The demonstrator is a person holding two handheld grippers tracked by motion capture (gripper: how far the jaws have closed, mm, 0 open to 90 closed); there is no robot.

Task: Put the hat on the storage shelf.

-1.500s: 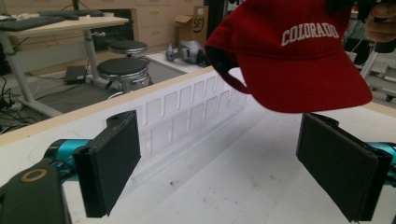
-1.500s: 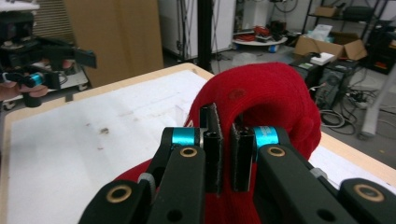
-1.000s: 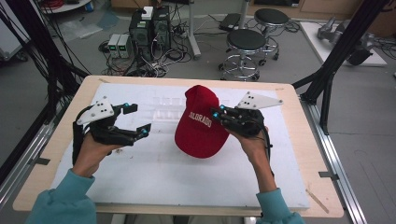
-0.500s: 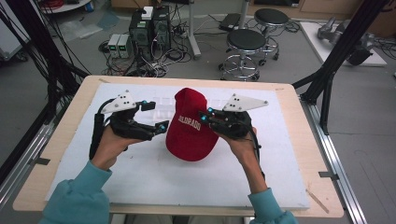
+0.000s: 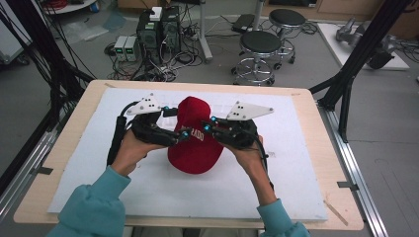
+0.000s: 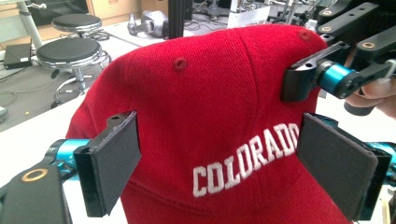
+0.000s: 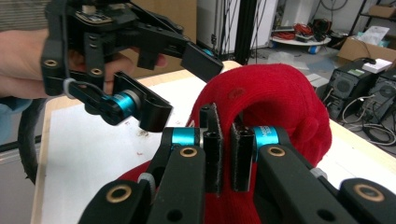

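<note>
Shifted leftward and nearer the table's middle since a second ago: red cap (image 5: 193,140), now caught between both hands on the white mat (image 5: 296,187). Lying with long axis running near-to-far, crown toward the far edge, brim toward the person, white "COLORADO" lettering on the front panel facing up and toward the left gripper (image 5: 170,126). Left gripper closed in from the left, jaws spread wide apart, one pad (image 6: 114,161) on each side of the lettering in the left gripper view, close to the fabric but contact hard to judge. Right gripper (image 7: 224,154) pinching the cap's side from the right, jaws nearly together with a fold of red cloth between them. Light wooden tabletop (image 5: 64,143) beneath the mat; round stools (image 5: 259,47) and computer boxes (image 5: 158,29) on the floor beyond.
</note>
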